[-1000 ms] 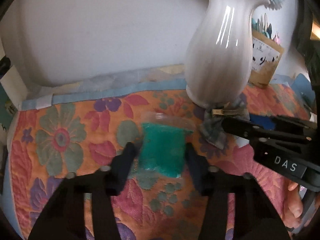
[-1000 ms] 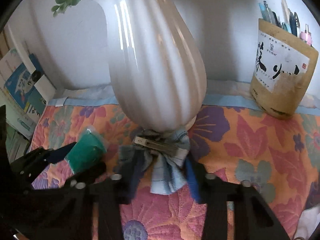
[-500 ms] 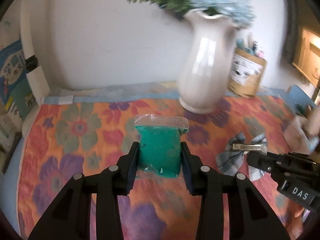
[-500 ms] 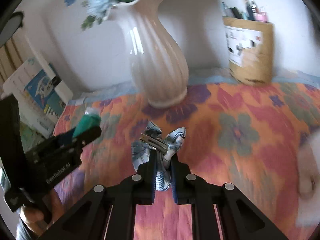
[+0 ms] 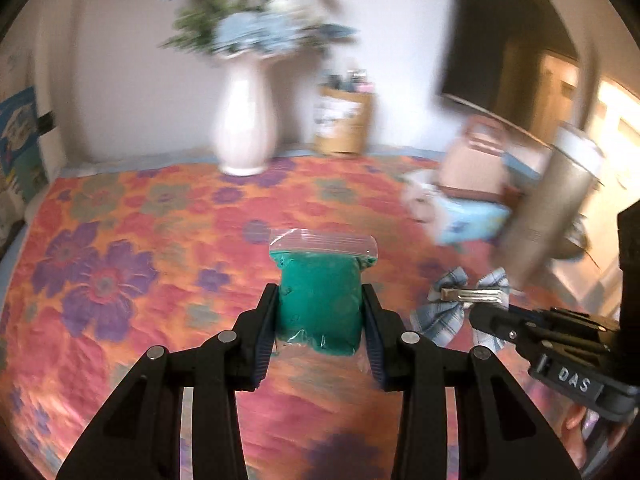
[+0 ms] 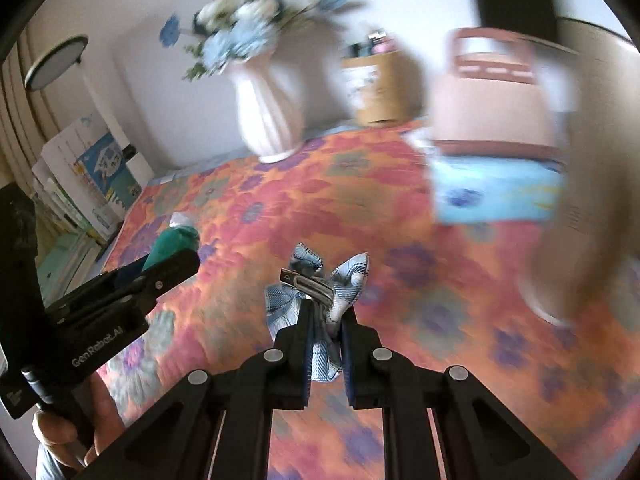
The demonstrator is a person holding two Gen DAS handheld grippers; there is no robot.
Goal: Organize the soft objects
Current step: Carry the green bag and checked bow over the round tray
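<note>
Plainly, both tongs are loaded: the left gripper (image 5: 320,312) is clamped across the sides of a clear zip bag of green putty (image 5: 318,300), and the right gripper (image 6: 325,332) is pinched tight on the middle of a blue plaid bow hair clip (image 6: 320,296), with the bow's wings and metal clip showing above the jaws. Both soft things are carried clear above the floral quilt (image 5: 120,240). Seen from the left wrist, the bow sits at about three o'clock of the bag, near it but apart. The likely drop place is the blurred cardboard box (image 5: 484,160) at about one o'clock, though its opening cannot be made out. To do this carry well, I would keep both grips as they are, hold the bag level so it does not slide down between the jaws, keep the two tools from knocking together, and give the white vase (image 5: 244,124) at eleven o'clock a wide berth. Counted: one green bag, one bow, two tongs, one vase of blue flowers, one brown paper pouch (image 5: 340,124) holding pens, one box
</note>
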